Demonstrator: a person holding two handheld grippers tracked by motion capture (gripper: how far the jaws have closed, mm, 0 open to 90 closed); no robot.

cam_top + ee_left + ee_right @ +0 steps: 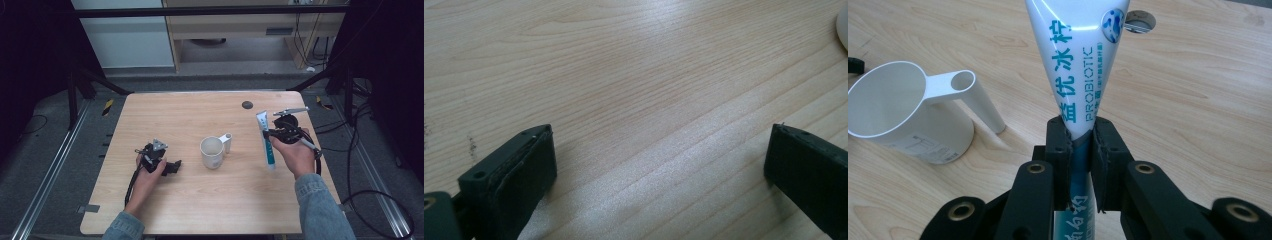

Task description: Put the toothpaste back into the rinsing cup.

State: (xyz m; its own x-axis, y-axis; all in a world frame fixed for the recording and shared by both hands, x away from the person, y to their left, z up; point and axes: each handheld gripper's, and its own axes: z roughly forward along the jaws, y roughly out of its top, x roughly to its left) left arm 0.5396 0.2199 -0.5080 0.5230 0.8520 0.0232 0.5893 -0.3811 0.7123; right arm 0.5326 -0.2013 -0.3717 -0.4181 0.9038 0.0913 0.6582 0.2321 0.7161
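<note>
A white and teal toothpaste tube is pinched between the jaws of my right gripper, which is shut on the tube's middle; the tube is lifted above the right side of the wooden table. A white cup with a hollow handle stands at the table's centre, left of the tube. My left gripper rests low on the table's left side, open, with bare wood between its jaws.
A small dark round hole sits in the tabletop near its far edge. Cables trail over the floor to the right of the table. Metal rails run along both sides.
</note>
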